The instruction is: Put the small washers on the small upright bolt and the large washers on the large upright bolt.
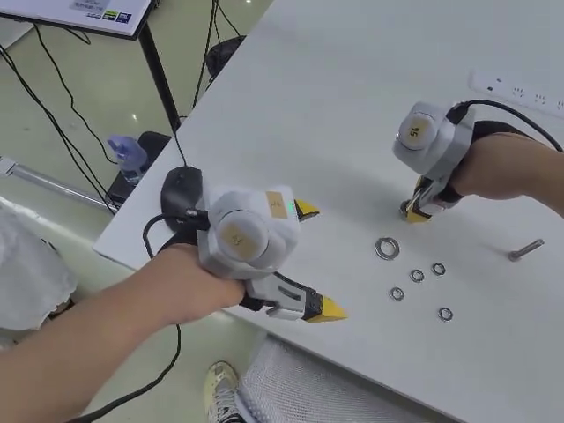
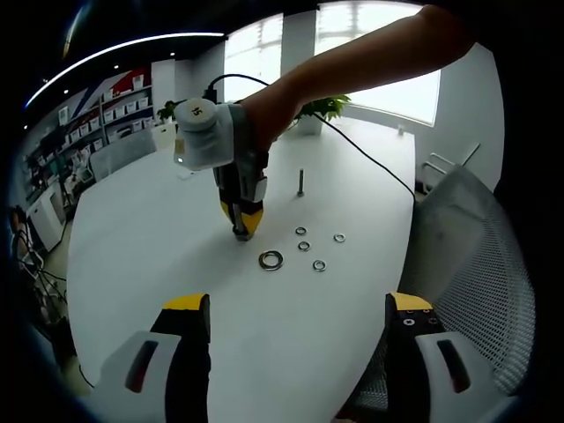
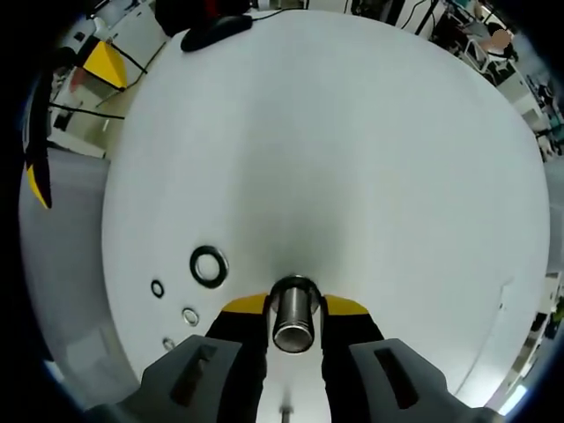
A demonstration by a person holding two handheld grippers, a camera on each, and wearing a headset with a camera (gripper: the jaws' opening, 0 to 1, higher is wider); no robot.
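My right gripper points down at the white table, shut on the large bolt, which stands upright between its jaws. One large washer lies just in front of it, with several small washers scattered beside. The small bolt stands upright further along the table. My left gripper hovers open near the table's edge, nothing between its yellow fingertips. In the left gripper view the right gripper stands behind the large washer.
A white power strip lies at the far right of the table. A grey mesh chair sits below the near table edge. A black device with a cable rests at the table's left corner.
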